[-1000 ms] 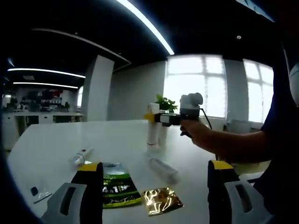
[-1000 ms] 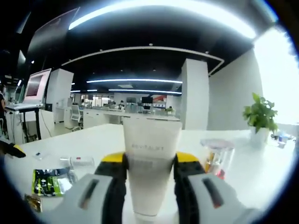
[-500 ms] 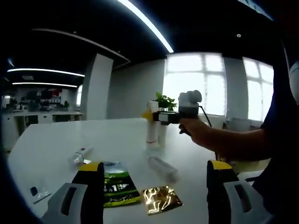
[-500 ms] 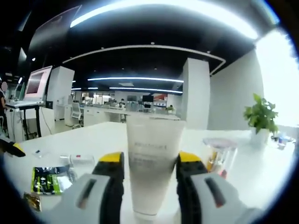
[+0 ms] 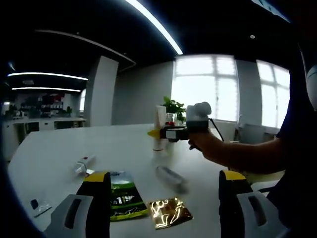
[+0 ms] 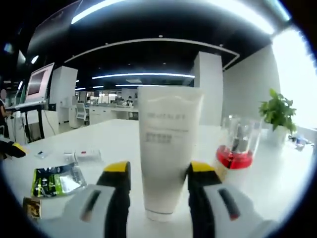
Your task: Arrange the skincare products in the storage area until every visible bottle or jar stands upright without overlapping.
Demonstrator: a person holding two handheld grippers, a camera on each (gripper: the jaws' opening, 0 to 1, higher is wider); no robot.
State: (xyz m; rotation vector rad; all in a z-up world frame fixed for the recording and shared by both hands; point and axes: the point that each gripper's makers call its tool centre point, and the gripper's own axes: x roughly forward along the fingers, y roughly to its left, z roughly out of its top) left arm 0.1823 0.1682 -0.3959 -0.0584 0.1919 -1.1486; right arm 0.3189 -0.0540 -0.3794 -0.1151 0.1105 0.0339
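A white tube (image 6: 168, 144) stands upright on its cap on the white table (image 6: 277, 198), between the jaws of my right gripper (image 6: 161, 168). The jaws stand slightly apart from the tube's sides, so this gripper is open. In the left gripper view the same white tube (image 5: 159, 130) stands at mid-table with the right gripper (image 5: 156, 134) around it, held by a person's hand. A clear bottle (image 5: 171, 177) and a small tube (image 5: 84, 163) lie flat on the table. My left gripper (image 5: 166, 198) is open and holds nothing, low over the near table.
A clear jar with a red base (image 6: 237, 144) stands upright just right of the white tube. A green sachet (image 5: 121, 201), a gold sachet (image 5: 171, 212) and a small packet (image 5: 39, 206) lie near my left gripper. A potted plant (image 6: 280, 111) stands at the far table edge.
The right jaws have widened a little and no longer press the white tube, which now rests on the table. The right gripper sank slightly. The left gripper barely moved.
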